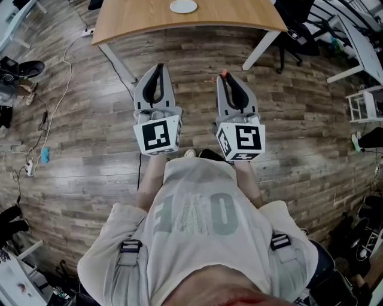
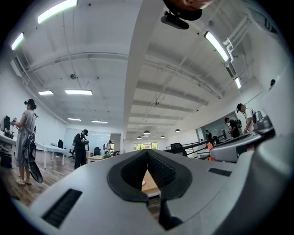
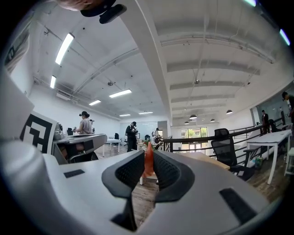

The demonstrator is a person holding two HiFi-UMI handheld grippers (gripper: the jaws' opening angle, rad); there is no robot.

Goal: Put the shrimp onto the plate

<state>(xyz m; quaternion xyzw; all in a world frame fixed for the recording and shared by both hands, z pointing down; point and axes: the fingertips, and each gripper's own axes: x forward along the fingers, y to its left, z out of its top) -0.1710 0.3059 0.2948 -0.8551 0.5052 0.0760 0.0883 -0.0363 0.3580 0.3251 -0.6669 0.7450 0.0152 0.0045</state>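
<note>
Two hand-held grippers are held side by side above a wood-plank floor [image 1: 78, 149], both pointing toward a wooden table [image 1: 137, 21]. Left gripper [image 1: 158, 67]: jaws pressed together at the tips, with nothing between them. Right gripper [image 1: 227, 77]: jaws pinching the orange shrimp [image 3: 148, 161], which stands upright between the ribbed pads [image 3: 167, 172] and protrudes just past the jaw tips; from the head view it shows only as a small orange point at the jaw ends. The white plate [image 1: 183, 6] lies on the table, well apart from both grippers and from the shrimp
</note>
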